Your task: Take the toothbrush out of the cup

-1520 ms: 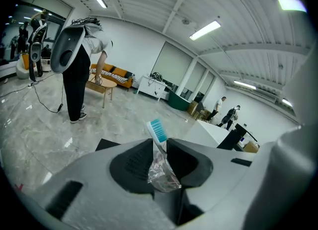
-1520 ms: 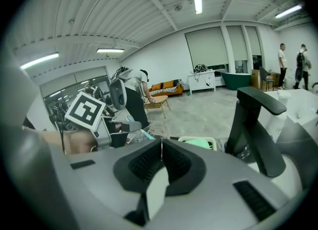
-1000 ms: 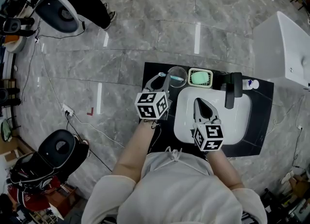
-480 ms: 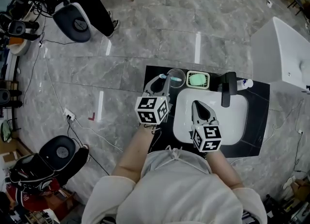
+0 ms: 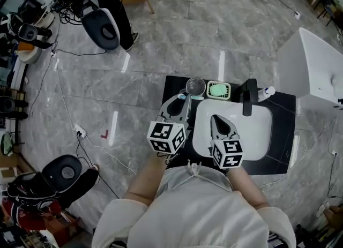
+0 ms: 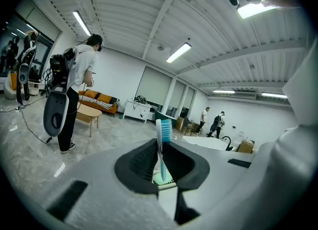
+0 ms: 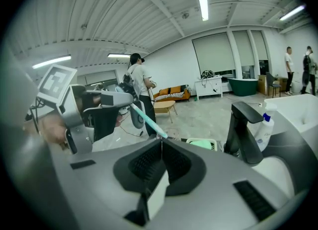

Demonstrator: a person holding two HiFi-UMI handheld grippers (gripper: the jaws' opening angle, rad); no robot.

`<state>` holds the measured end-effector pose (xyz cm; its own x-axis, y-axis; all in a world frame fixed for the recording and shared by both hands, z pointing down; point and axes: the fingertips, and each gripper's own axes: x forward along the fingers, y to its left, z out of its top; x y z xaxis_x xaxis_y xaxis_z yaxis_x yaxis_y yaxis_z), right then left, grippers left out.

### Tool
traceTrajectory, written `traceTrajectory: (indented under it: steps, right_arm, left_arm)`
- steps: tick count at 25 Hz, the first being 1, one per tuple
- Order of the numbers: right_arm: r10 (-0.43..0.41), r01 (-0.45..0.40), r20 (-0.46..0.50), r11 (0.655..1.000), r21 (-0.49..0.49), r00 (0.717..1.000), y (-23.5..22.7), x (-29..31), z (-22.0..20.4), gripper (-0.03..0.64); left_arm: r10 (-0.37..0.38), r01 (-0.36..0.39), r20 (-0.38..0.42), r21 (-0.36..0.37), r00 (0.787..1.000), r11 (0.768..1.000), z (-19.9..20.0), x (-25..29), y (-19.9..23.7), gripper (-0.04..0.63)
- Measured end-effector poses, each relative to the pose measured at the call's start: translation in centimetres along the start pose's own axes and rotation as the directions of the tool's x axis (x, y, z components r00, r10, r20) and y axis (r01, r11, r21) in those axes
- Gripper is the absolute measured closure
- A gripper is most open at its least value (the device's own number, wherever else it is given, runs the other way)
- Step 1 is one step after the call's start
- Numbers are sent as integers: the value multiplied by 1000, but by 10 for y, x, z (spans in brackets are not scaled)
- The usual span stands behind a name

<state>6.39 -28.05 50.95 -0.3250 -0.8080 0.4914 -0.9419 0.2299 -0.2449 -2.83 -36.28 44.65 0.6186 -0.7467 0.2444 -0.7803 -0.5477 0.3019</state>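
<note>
- Grey marble floor (image 5: 161,38) is spreading out all around, with a black counter (image 5: 284,134) and its white sink (image 5: 257,134) sitting right in front of the person.
- Along the back edge, a clear cup (image 5: 195,87), a soap dish (image 5: 218,89), a black faucet (image 5: 247,96) and a small bottle (image 5: 265,91) are lining up.
- The left gripper (image 6: 160,159) is clamping the toothbrush (image 6: 163,134) between its pads, with the teal bristle head poking up past the jaws.
- From above, that gripper is hovering just on the near side of the cup.
- In the right gripper view the brush is slanting down from the left gripper. Its lower end is hiding behind the near jaws, so I cannot tell whether it is clear of the cup.
- The right gripper (image 7: 161,147) is hanging over the sink, with its jaws pressed together and nothing between them.
- A person (image 6: 74,90) is standing in the background.
</note>
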Motion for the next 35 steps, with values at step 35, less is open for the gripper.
traceTrajectory:
  steps: [35]
  right_arm:
    - [10,1,104,995,-100,995,11,-67,6,591]
  left_arm:
    - [-42,43,-25,73,999,996,-45,-57,-80,554]
